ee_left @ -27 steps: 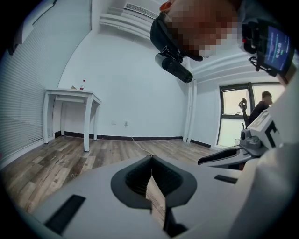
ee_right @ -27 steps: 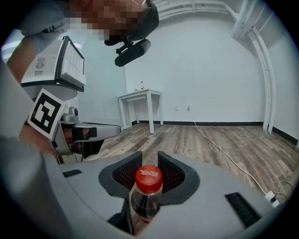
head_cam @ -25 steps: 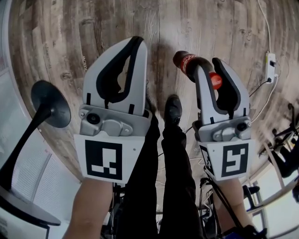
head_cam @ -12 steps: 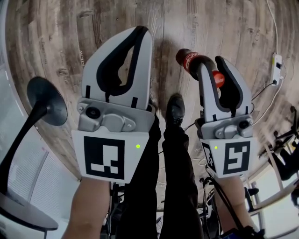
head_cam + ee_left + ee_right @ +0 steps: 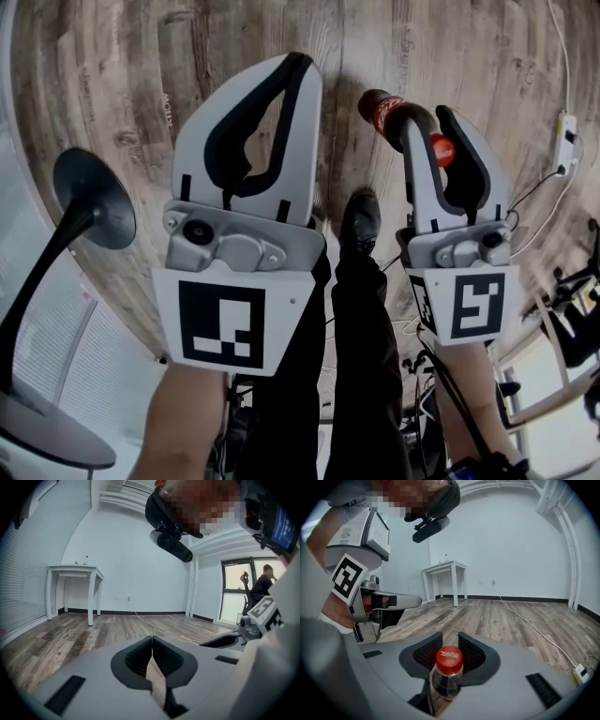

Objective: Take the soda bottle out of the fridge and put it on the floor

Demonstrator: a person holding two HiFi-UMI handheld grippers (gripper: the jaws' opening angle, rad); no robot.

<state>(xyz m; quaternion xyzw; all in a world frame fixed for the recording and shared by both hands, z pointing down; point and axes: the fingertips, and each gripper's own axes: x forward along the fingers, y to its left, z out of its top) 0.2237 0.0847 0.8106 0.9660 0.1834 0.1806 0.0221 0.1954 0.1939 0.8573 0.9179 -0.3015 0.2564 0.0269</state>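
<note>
The soda bottle (image 5: 386,112) is grasped by the right gripper (image 5: 429,122) at its neck, just under the red cap. In the right gripper view the jaws are seen pressed on both sides of the neck. The bottle is held in the air over the wooden floor (image 5: 234,37), beyond the person's shoe (image 5: 361,220), and it is not seen to touch the boards. The left gripper (image 5: 296,66) is clenched on nothing, with its tips meeting. No fridge is shown in any view, so the taking-out is judged as done and the putting-down as the step in hand. Next, the bottle must be brought down until its base is flat on the floor. Only then should the jaws be released.
</note>
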